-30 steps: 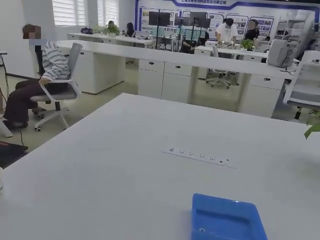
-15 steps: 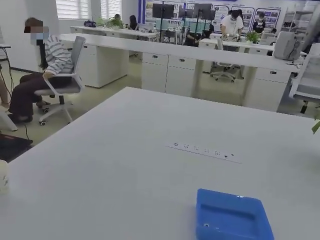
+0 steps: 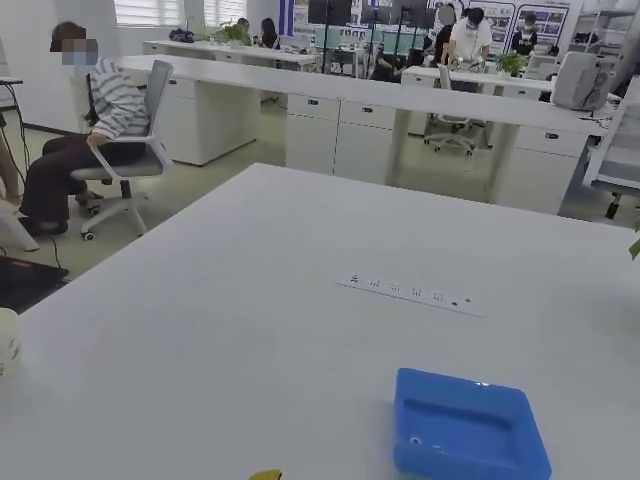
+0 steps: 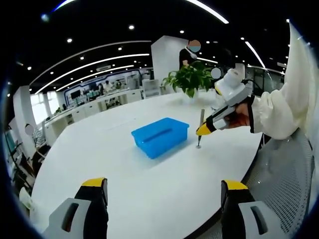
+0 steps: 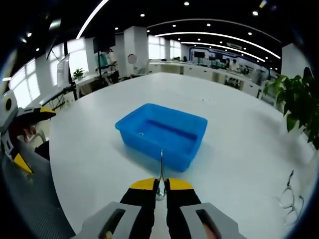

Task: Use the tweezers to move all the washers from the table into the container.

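Note:
The blue container (image 3: 470, 435) sits on the white table (image 3: 250, 330), with one small washer (image 3: 415, 440) inside near its left corner. In the right gripper view my right gripper (image 5: 160, 185) is shut on thin metal tweezers (image 5: 161, 169), whose tips point at the container (image 5: 162, 132) a short way ahead; the washer (image 5: 141, 133) lies on its floor. My left gripper (image 4: 164, 186) is open, jaws wide apart, with nothing between them. It looks across the table at the container (image 4: 160, 135) and at the right gripper (image 4: 219, 119) holding the tweezers (image 4: 200, 129) upright beside it.
A power strip (image 3: 410, 294) is set into the table beyond the container. Spectacles (image 5: 289, 196) lie on the table to the right, near a potted plant (image 5: 299, 107). A white cup (image 3: 8, 340) stands at the left edge. A person sits on a chair (image 3: 120, 150) far left.
The head camera has tipped down, so the table and container sit higher in the picture. A yellow gripper tip now shows at the bottom edge. Nothing on the table has moved.

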`<control>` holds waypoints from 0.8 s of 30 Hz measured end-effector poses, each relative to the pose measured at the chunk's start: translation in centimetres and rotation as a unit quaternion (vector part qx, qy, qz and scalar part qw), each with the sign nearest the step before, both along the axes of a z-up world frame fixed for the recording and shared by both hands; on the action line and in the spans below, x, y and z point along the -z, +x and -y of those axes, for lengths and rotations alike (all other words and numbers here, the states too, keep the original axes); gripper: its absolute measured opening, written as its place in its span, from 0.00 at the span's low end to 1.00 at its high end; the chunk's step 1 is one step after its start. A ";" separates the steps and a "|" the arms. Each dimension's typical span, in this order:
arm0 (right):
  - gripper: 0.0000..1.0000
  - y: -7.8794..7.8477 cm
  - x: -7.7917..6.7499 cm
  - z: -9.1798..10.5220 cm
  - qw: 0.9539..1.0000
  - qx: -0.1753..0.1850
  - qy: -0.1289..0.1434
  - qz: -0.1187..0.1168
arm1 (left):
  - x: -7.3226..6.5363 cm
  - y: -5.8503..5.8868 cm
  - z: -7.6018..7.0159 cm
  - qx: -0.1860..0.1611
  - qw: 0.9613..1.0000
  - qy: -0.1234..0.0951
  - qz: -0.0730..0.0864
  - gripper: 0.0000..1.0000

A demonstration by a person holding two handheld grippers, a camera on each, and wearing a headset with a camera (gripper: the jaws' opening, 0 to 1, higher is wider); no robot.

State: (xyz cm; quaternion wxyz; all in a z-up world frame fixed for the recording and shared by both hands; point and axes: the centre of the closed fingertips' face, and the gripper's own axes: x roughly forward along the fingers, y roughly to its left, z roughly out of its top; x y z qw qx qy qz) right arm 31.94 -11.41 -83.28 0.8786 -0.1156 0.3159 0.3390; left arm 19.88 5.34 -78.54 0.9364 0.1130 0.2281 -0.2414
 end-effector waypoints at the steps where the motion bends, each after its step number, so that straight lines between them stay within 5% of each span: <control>1: 0.03 0.0 0.0 0.0 1.000 -0.001 -0.002 0.000 | 0.0 0.0 0.0 0.000 1.000 0.000 -0.001 0.97; 14: 0.03 0.5 0.1 0.1 1.000 -0.006 -0.013 0.003 | 0.1 0.1 -0.2 -0.004 1.000 0.003 -0.002 0.96; 24: 0.02 0.5 0.2 0.4 1.000 0.021 0.016 0.012 | 0.2 0.1 -0.2 0.000 1.000 0.006 -0.005 0.95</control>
